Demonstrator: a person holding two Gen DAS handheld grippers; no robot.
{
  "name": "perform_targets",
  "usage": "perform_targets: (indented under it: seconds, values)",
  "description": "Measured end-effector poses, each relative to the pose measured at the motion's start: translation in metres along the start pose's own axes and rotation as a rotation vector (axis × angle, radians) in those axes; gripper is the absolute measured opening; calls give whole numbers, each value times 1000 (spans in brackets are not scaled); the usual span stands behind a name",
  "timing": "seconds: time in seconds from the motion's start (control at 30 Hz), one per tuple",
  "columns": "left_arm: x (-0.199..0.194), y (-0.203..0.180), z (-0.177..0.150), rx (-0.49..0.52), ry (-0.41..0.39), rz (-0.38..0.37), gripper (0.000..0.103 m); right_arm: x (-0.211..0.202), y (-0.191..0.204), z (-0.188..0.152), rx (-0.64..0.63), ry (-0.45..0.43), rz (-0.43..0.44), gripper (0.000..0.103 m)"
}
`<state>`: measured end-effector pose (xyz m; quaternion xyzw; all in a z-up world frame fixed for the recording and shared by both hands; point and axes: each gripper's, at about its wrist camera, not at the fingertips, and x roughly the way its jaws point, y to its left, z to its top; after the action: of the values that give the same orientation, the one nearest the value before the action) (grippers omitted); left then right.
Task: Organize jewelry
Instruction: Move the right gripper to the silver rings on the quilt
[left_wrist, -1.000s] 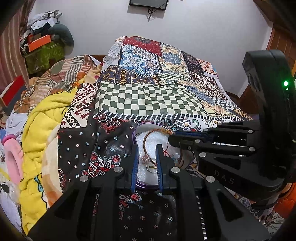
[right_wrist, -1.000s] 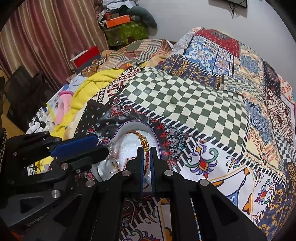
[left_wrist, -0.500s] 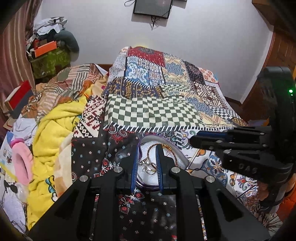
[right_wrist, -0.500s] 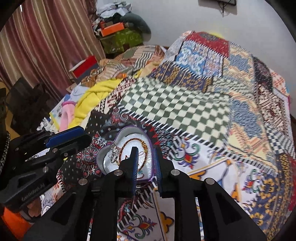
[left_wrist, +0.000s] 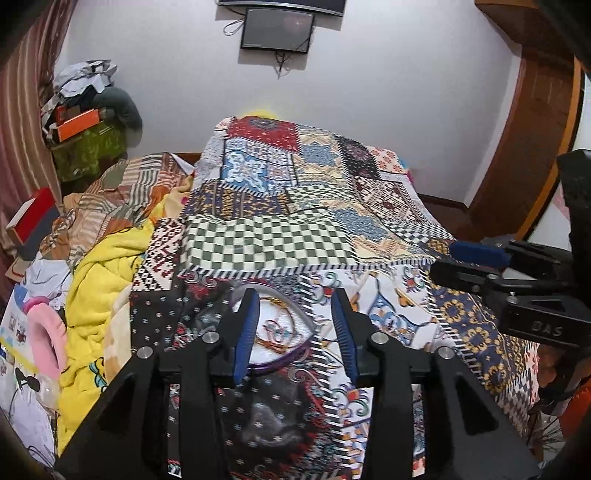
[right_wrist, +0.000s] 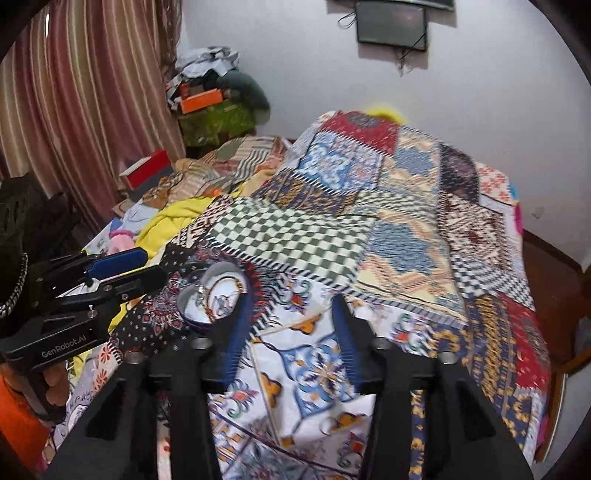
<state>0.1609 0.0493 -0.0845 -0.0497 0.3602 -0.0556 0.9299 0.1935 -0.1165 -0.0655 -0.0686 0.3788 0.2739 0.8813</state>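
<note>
Both tools gape; left tool (left_wrist: 295, 328) above jewelry box (left_wrist: 280, 332).

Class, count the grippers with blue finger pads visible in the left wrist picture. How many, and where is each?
2. The left gripper fills the lower centre, jaws open over the heart-shaped jewelry tin. The right gripper reaches in from the right edge, above the patchwork bedspread.
</note>
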Motion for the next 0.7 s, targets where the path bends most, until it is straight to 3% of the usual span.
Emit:
perform_targets:
  seconds: [0.33,0.7]
  values:
    - [19,-38,-19,44,81,-63,44,-8,-36,-37,22,61,-85,48]
    - [73,-87,-52,92,256,-177,44,-4,-73,-82,117,148,-103,48]
